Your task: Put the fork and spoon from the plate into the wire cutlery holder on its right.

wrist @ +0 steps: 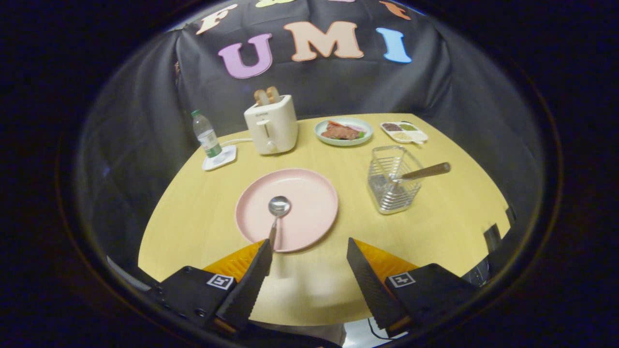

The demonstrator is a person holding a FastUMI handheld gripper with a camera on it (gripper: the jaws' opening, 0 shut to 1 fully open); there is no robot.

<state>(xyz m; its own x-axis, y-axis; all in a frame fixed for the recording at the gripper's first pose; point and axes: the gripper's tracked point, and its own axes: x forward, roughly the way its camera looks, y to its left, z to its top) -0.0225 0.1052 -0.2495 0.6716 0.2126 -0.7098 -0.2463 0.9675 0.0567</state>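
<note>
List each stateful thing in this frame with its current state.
gripper: open, holding nothing
spoon: lying on the pink plate
utensil with wooden handle: already in the wire cutlery holder, leaning right
toaster: bread sticking up from its slots
water bottle: upright, capped

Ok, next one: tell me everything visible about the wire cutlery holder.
The wire cutlery holder is a squarish basket of shiny metal wire with horizontal bars and an open top. It stands upright on the yellow table, to the right of the pink plate and apart from it. One utensil with a brownish handle already sits inside, leaning out over the far right rim; its head is too hidden to identify. The gripper has its fingers open, well short of the holder, touching nothing.
</note>
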